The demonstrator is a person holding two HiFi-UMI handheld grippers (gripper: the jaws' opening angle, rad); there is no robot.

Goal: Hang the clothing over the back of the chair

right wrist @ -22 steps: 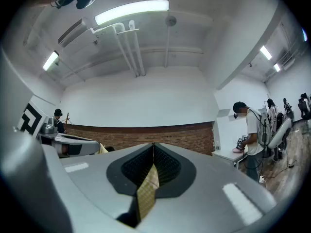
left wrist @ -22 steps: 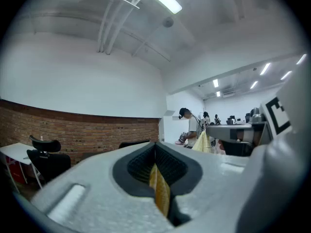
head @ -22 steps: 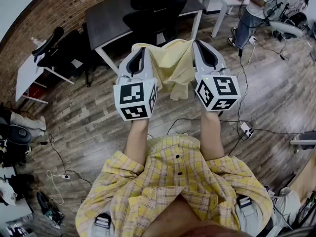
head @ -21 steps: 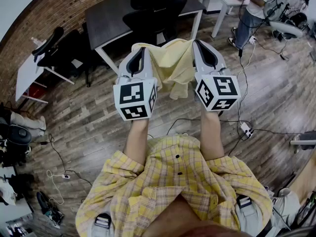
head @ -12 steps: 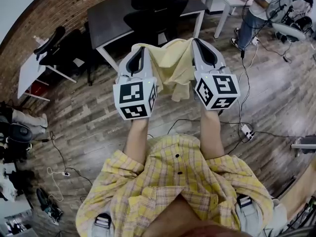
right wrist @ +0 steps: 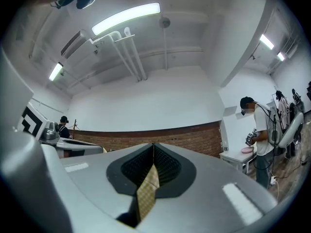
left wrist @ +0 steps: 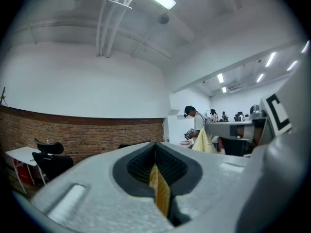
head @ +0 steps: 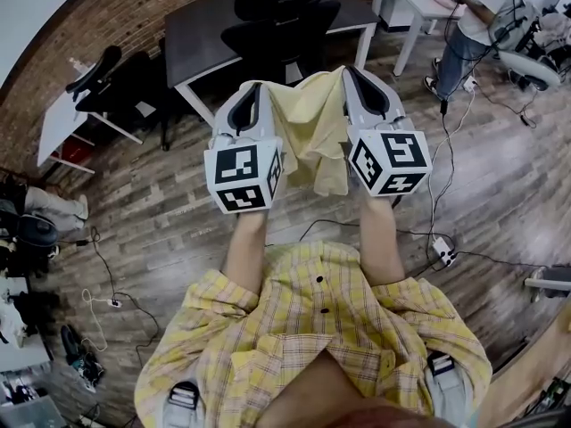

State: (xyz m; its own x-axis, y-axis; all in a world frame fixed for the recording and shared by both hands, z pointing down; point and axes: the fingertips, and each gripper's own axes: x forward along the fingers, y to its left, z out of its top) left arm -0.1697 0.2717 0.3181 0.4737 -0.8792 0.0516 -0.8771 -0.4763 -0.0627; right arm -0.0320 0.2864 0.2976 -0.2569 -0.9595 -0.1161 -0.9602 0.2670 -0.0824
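Wood-plank floor [head: 161, 212] below; limp yellow clothing [head: 312, 123], perhaps a fine-checked weave, sags in folds between left gripper [head: 252, 92] and right gripper [head: 351, 77], both clenched on its top edge, near black high-backed chair [head: 281, 25].

the pale yellow garment [head: 308, 123] hangs in the air, its top edge pinched near one end in your left gripper [head: 253, 89] and near the other in your right gripper [head: 349, 72], with loose folds drooping between them. the black chair [head: 278, 27] stands beyond it, tucked at the dark desk [head: 196, 25], backrest upright.
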